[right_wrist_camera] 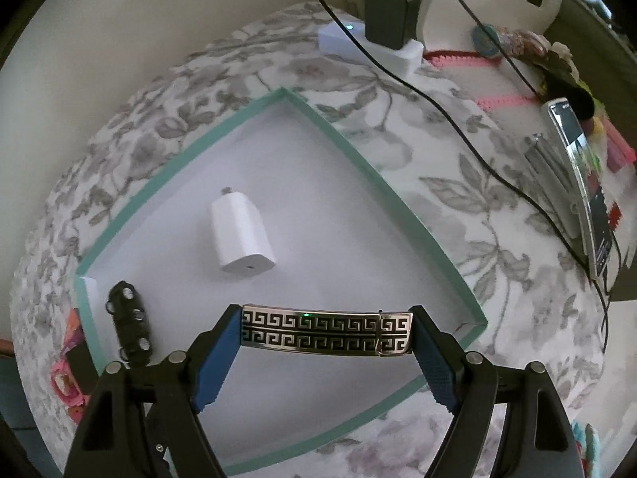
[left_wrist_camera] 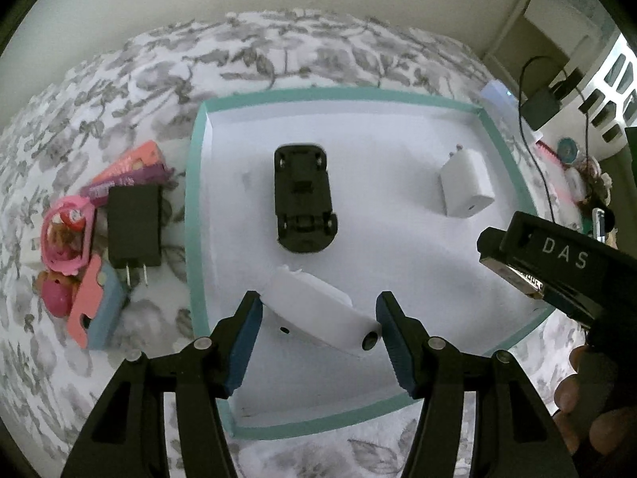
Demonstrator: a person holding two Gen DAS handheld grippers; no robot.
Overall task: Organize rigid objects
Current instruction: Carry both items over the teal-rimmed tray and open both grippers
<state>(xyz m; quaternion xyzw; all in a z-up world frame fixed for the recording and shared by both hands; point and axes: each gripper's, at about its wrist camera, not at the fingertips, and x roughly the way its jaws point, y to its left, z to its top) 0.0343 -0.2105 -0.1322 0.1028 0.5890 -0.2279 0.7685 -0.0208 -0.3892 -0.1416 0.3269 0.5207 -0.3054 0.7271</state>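
The teal-rimmed tray [left_wrist_camera: 195, 199] ahead holds a black toy car [left_wrist_camera: 303, 199] and white charger [left_wrist_camera: 466, 187]. The left gripper [left_wrist_camera: 318, 318] stands wide around a white device [left_wrist_camera: 318, 318] lying diagonally. The right gripper [right_wrist_camera: 326, 332] clamps a patterned metal bar [right_wrist_camera: 326, 332] crosswise between its fingers.

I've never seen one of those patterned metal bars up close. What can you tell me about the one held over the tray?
The patterned bar is a flat, shiny, silver-looking strip with two rows of black Greek-key pattern and a seam near its right end. It lies level, clamped end to end between the blue fingers of the right tool, over the white tray with the teal rim. Only those pads touch it.
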